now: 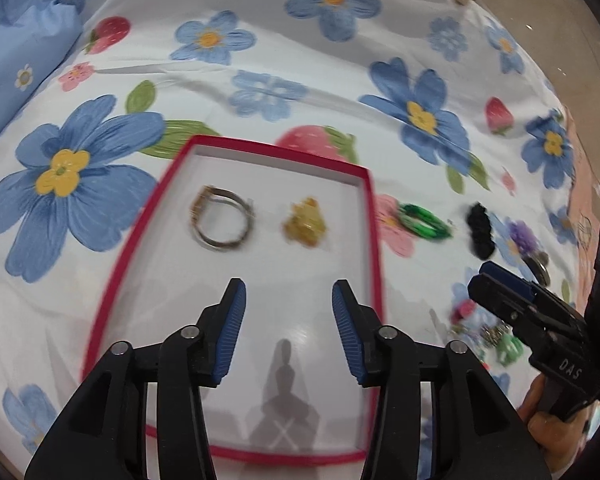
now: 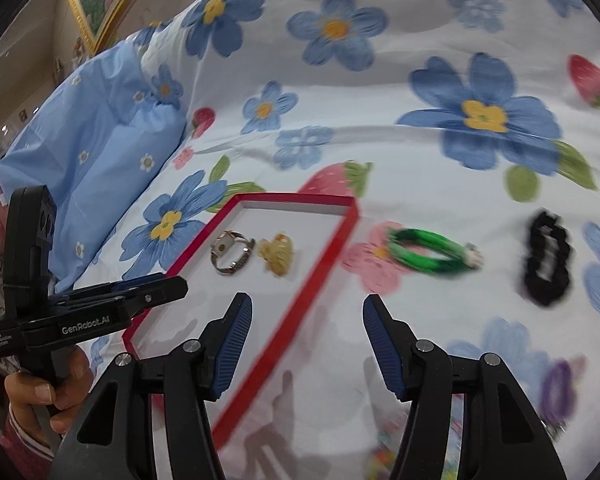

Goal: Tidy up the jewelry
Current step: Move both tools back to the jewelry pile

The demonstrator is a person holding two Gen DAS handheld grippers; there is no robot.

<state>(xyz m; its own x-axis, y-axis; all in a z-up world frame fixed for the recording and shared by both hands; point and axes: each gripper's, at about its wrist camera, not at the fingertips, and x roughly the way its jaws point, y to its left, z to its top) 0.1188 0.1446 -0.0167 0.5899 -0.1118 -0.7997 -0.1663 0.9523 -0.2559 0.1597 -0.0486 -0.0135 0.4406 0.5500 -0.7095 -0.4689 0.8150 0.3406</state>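
both tongs sit spread w/ nothing between the pads: left gripper (image 1: 289, 292) hovers over the near half of the shallow red-rimmed white cardboard tray (image 1: 370, 208), right gripper (image 2: 307, 306) hangs over the tray's right rim and the flower-print bedsheet (image 2: 420, 20) beside it.

progress, judging by what lies where: approx 2 pcs done. in the tray, ahead of the left tongs, lie a metal wristwatch w/ bracelet band (image 1: 220, 220) and, just right of it, an amber-yellow plastic claw clip (image 1: 305, 222), apart from each other.

left to do, all on the sheet outside the tray:
- green braided bracelet w/ small pale clasp (image 2: 432, 256), ahead of the right tongs, near the tray's right rim
- black ruffled scrunchie (image 2: 546, 258), further right, well apart from the tray
- purple coiled hair tie (image 2: 558, 394), right of the right tongs and close in
- small heap of mixed bits, green and pink among them (image 1: 484, 332), under the right tongs; too blurred to id

so early-to-mid task imo; the green bracelet looks like the nearest next pick for the right tongs.

writing: "genrobot.ai" plus tiny "data acquisition system" on the left tool's body in the right wrist view; "das" on the right tool's side in the left wrist view. no readable text on tray or jewelry. watch dial too small to read.
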